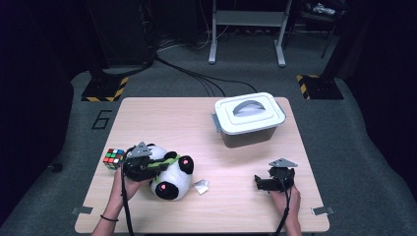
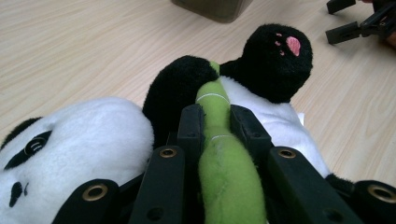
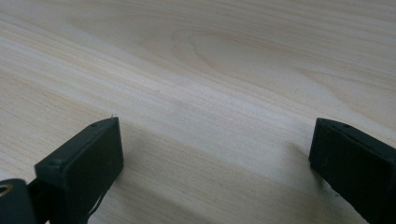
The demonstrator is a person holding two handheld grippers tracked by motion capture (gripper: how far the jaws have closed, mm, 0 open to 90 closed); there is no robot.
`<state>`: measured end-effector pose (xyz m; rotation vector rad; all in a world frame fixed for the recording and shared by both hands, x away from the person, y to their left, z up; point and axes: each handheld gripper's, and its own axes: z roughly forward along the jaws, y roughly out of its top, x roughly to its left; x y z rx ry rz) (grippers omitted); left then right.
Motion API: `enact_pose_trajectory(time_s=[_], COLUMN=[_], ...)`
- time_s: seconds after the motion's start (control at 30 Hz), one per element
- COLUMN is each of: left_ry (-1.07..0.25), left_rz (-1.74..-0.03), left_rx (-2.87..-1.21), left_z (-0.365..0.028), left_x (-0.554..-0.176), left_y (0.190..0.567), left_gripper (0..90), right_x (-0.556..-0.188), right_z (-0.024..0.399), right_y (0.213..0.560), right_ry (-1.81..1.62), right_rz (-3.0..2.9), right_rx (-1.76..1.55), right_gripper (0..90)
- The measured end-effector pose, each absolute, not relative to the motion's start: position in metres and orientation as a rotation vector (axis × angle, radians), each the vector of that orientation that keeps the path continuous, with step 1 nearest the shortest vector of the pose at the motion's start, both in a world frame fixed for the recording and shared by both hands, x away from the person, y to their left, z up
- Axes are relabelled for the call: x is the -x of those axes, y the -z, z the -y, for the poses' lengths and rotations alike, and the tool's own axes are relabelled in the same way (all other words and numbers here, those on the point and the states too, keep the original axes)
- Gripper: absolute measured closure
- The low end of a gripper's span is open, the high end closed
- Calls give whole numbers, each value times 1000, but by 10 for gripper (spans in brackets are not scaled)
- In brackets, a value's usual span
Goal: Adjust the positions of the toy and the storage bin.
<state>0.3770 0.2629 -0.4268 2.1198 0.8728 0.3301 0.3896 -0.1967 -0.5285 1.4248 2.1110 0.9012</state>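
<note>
**Panda toy pinched by its green stalk**

Panda toy lies at the table's front left, beside a puzzle cube. The left gripper pinches its green stalk. The right gripper rests spread and empty. Lifting slowly should keep the thin stalk from slipping. The panda's face is partly cut off.

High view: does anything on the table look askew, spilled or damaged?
Nothing is spilled or broken. The panda lies on its side, feet toward the camera, the left hand-held gripper clamped on its green stalk. A small crumpled white scrap lies loose beside it. The bin is lidded; the cube sits near the left edge.
</note>
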Motion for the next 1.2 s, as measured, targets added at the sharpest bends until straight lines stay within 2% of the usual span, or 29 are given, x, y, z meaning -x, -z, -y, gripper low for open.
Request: enact_pose_trajectory(time_s=[0.33, 0.77, 0.87, 0.93, 1.03, 1.13, 1.2], left_ry=[-335, -336, -309, -325, -324, -336, -374], left_rz=[-855, -891, -910, -931, -963, -988, -978], left_rx=[-2181, -2164, -2136, -2117, -2080, -2052, -2044], left_z=[-272, -282, -282, -282, -286, -288, -289], left_x=[-362, -363, -367, -365, -361, -355, -347], left_y=[415, 424, 428, 429, 427, 423, 417], left_gripper=[752, 748, 721, 637, 388, 225, 153], right_x=[-389, -389, -389, -389, -389, -390, -389], right_z=[196, 196, 196, 196, 196, 197, 197], right_y=[529, 529, 529, 529, 529, 529, 528], right_ry=[-901, -900, -902, -902, -901, -896, -897], right_rz=[-2108, -2106, -2109, -2110, -2112, -2128, -2131], right_rx=[-1426, -1429, -1427, -1426, -1425, -1401, -1406], right_gripper=[21, 22, 21, 21, 20, 16, 15])
